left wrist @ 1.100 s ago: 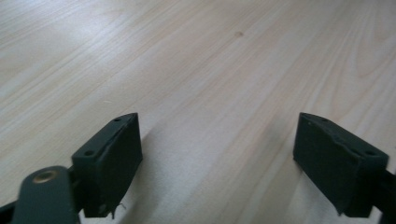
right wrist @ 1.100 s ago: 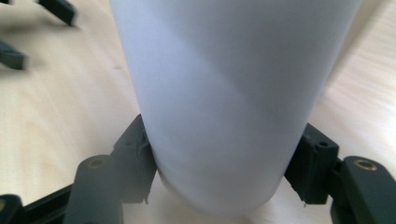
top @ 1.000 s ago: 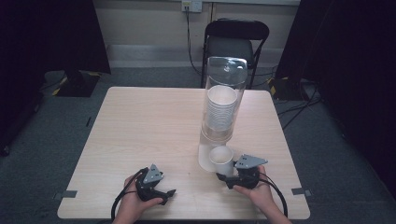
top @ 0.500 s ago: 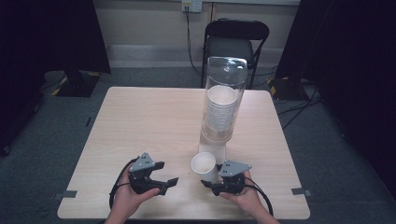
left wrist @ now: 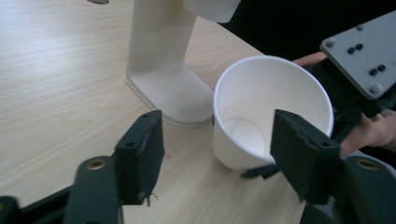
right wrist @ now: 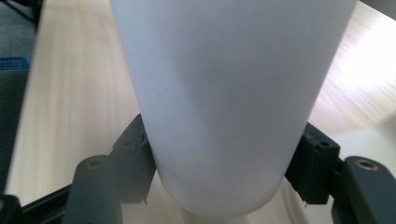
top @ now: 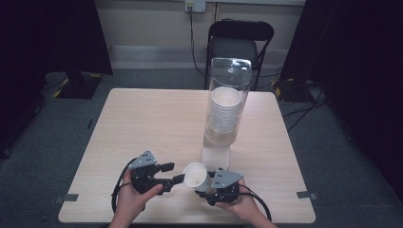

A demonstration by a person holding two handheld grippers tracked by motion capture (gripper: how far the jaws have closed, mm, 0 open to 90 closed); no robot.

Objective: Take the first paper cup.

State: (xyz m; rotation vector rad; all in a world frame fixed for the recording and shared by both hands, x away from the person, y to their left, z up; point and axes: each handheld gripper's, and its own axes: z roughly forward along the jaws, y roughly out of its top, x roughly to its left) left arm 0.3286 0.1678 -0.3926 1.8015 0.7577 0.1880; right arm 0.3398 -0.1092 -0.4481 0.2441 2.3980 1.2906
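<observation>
A white paper cup [top: 195, 174] hangs tilted just above the table's front edge, its mouth facing the left hand. My right gripper [top: 203, 184] is shut on it; in the right gripper view the cup's wall [right wrist: 224, 84] sits squeezed between both pads. My left gripper [top: 173, 173] points at the cup from the left. Its jaws have just been closing. In the left gripper view the cup [left wrist: 261, 93] lies just beyond and partly between them, with the left pad [left wrist: 140, 158] clear of it. The right gripper's grey plate [left wrist: 359, 56] shows behind the cup.
A clear tube dispenser [top: 227, 102] with a stack of cups stands on a cream base [top: 216, 156] right behind the held cup; the base [left wrist: 163, 79] is close in the left gripper view. A black chair [top: 240, 45] stands beyond the table [top: 142, 118].
The right gripper has carried the cup from under the dispenser leftward and toward the front edge. The left gripper has risen off the table, and its jaws have narrowed beside the cup.
</observation>
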